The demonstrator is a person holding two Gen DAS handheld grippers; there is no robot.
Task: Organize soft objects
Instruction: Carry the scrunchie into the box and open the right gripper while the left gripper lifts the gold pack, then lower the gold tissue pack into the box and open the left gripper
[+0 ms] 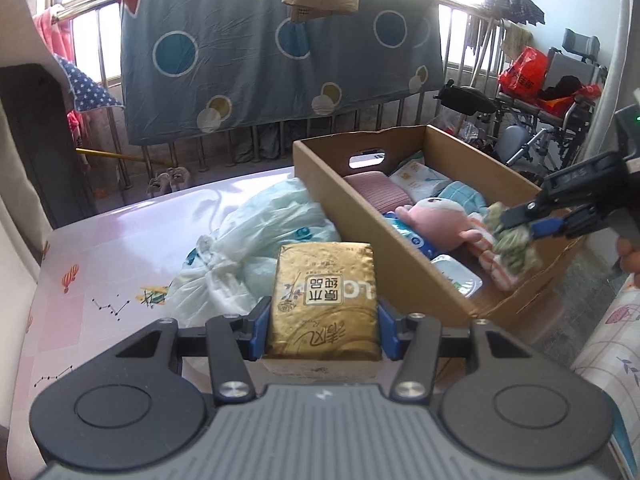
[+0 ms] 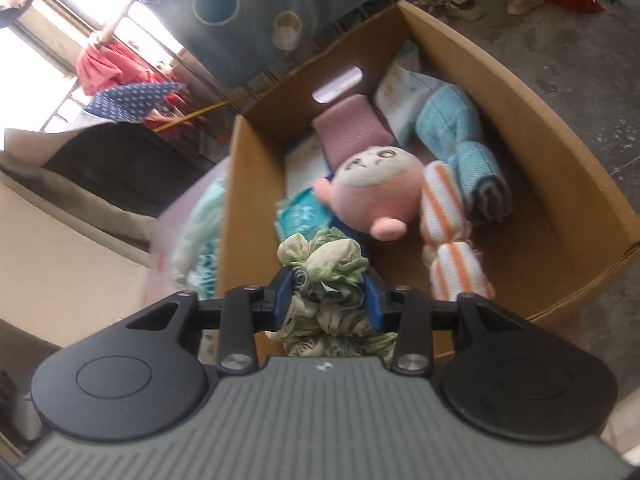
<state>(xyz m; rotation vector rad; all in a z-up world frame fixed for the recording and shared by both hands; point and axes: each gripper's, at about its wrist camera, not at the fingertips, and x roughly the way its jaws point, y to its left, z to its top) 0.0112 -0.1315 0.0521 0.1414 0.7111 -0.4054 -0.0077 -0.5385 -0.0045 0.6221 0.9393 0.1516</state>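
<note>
Gold foil-wrapped tissue pack (image 1: 324, 300) sits between blue pads of left gripper (image 1: 323, 322), pads pressed on both its sides; pack carried above pink patterned table cover (image 1: 120, 248), just beside near-left wall of open brown cardboard box (image 1: 384, 248). Crumpled white plastic bag (image 1: 256, 248) lies on table behind pack, against box wall.

Right gripper (image 2: 330, 294), over box's near end, has a scrunched green-and-white cloth bundle (image 2: 328, 264) between its blue pads. Jaws partway apart; cloth fills gap and touches both pads. Whether pads press or only brush it: cannot tell. No earlier view to compare.

Inside box: pink plush doll w/ pale face (image 2: 380, 188), orange-white striped rolled towel (image 2: 448, 232), light blue folded towel (image 2: 464, 148), mauve ribbed cloth (image 2: 352, 128), white printed tissue packs (image 2: 396, 92) at far end nr handle cutout.

Blue quilt w/ circles (image 1: 280, 52) hangs on railing behind.
</note>
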